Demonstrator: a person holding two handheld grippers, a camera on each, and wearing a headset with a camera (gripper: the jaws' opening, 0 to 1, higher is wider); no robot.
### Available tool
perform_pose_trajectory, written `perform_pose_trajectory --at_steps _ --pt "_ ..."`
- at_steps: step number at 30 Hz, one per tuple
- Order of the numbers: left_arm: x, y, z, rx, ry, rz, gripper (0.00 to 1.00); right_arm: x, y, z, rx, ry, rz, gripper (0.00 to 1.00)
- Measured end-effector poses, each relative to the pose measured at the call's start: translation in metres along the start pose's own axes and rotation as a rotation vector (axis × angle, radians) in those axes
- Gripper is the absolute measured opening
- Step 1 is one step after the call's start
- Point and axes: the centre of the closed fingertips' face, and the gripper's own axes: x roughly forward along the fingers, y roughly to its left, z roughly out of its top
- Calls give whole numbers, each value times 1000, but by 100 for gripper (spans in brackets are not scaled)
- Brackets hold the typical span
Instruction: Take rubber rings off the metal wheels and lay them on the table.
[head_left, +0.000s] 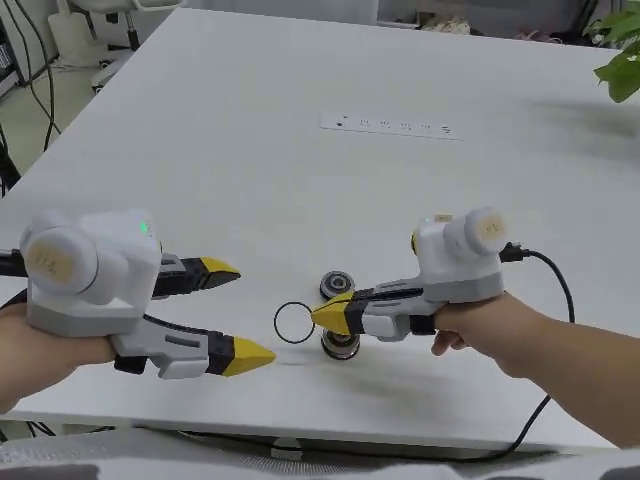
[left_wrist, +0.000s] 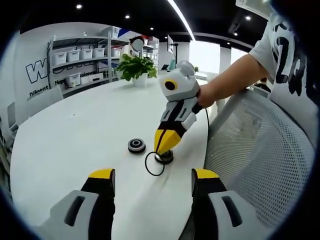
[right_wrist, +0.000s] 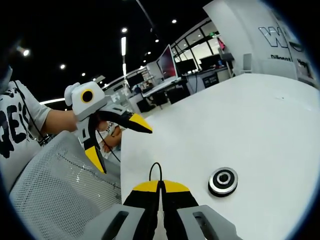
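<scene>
I take the worktop (head_left: 300, 180) first: white and bare across the middle, with all the work close to its near edge, about halfway along.

My left tool (head_left: 246, 310) hovers over that near edge with its jaws spread wide and nothing between them. My right tool (head_left: 322, 316) has its jaws pressed together on a thin black ring (head_left: 294, 322), which hangs as a loop off the yellow tips.

There are two metal wheels. The near wheel (head_left: 341, 346) sits just under the right tool at the near edge. The far wheel (head_left: 337, 284) stands just beyond it, towards the middle of the worktop, and its dark rim suggests its ring is on.

The ring I hold looks clear of the near wheel, so I judge the step in hand to be laying it down. I cannot tell whether its lower edge touches the worktop. To do it well, I would carry it sideways onto bare surface along the near edge, away from both wheels. Then I would lower it until the loop lies flat and part the jaws slowly so the rubber does not spring or roll off the edge.
</scene>
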Motion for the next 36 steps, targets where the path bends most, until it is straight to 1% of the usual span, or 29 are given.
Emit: perform_pose_trajectory --at_steps 7,15,24,36 --pt "-3 2 -3 -4 5 6 60 7 -3 -5 -15 19 -8 0" --pt "-3 3 -4 -6 8 7 60 11 -3 -9 -42 45 -11 0" --pt "-3 2 -4 -6 11 5 60 14 -3 -15 -72 76 -14 0" --pt "-3 0 -7 5 30 4 60 13 -3 -18 -107 95 -22 0"
